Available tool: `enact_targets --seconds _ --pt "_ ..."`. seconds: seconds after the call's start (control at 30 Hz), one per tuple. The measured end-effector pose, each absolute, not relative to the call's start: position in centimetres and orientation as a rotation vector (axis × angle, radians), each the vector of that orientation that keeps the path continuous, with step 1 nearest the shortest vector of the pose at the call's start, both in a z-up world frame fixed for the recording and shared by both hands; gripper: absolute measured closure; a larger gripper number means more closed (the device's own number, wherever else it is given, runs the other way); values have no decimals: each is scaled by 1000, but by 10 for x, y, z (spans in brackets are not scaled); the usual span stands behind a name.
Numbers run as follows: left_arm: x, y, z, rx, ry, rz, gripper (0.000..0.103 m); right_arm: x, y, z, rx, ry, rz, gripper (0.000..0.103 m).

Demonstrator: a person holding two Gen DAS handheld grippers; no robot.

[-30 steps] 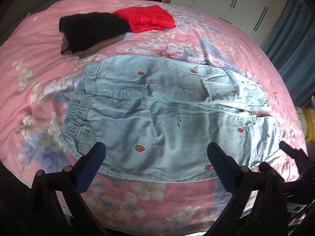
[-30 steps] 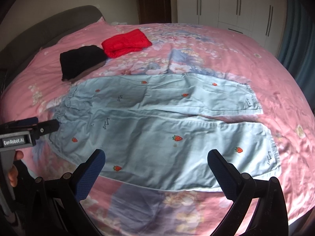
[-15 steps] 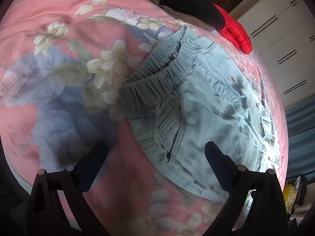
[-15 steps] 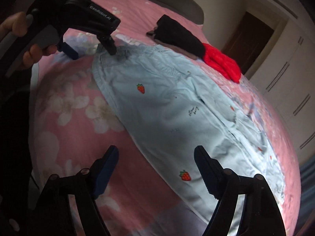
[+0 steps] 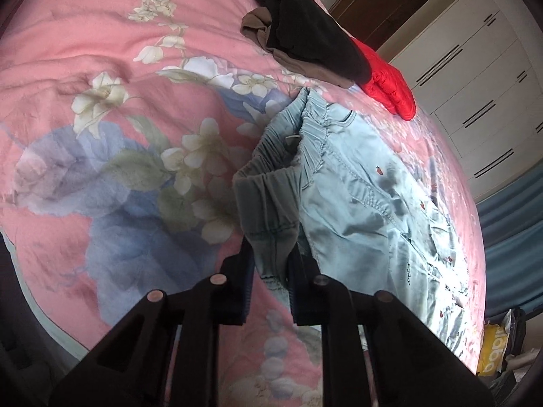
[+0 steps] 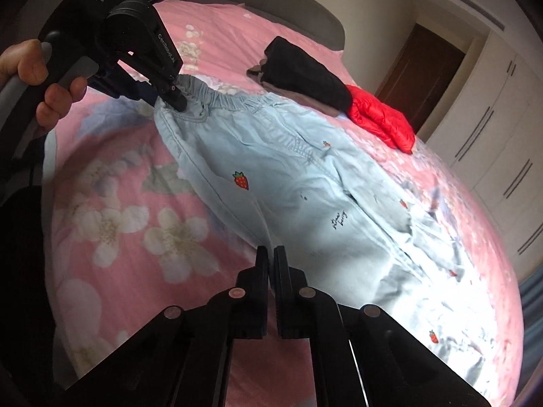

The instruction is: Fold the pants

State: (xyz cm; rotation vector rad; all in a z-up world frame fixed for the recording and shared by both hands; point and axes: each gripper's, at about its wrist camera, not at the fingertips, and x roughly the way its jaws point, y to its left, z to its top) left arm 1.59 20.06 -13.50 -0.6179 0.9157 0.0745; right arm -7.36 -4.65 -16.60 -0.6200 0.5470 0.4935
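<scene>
Pink floral bed [image 5: 101, 51]: my left gripper [image 5: 271, 257] pinches the limp pants [image 6: 288, 183] waistband, right gripper [image 6: 271, 264] their side seam.

The right gripper [image 6: 270, 254] has its jaws pressed together at the near edge of the pants [image 6: 305, 186], but its fingertips cover the spot, so whether cloth sits between them cannot be told. Toward four o'clock the pant legs wash out in glare and run past the frame. In the left wrist view, the waistband corner drops from sight between the fingers of the left gripper [image 5: 269, 264]. The brown garment [image 5: 258, 27] at twelve o'clock lies mostly under the black one [image 5: 305, 30].
</scene>
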Motion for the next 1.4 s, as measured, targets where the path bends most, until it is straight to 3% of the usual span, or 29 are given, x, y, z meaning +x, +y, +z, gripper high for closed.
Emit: enact_targets --seconds 0.13,0.23,0.33,0.37,0.43,0.73,0.83,0.93,1.13,1.27,1.4 --pt "18 200 -150 -551 985 112 76 -68 -47 -181 -562 663 548 100" --pt "15 196 -140 -457 989 149 59 -60 -54 -185 -449 737 560 93" --pt "7 190 -116 -325 913 207 47 -55 -76 -160 -268 742 607 78" --pt "8 185 -109 -298 887 202 43 -53 -87 -152 -203 730 607 69" --pt "15 169 -102 -264 863 146 42 -47 -110 -140 -108 702 565 59" --pt "59 78 -164 -10 998 -49 40 -1 -200 -170 -50 835 152 59" --pt "55 98 -174 -43 974 -87 40 -19 -237 -185 -192 843 -3 59" --pt "52 117 -167 -23 986 -78 53 -38 -292 -187 -173 844 -106 57" --pt "48 149 -144 -70 970 -66 49 -41 -356 -162 -77 884 -347 57" --pt "59 139 -127 -34 892 -20 22 -24 -301 -142 -91 811 -109 56" --pt "84 142 -122 -28 885 -44 21 -14 -231 -160 -204 826 163 53"
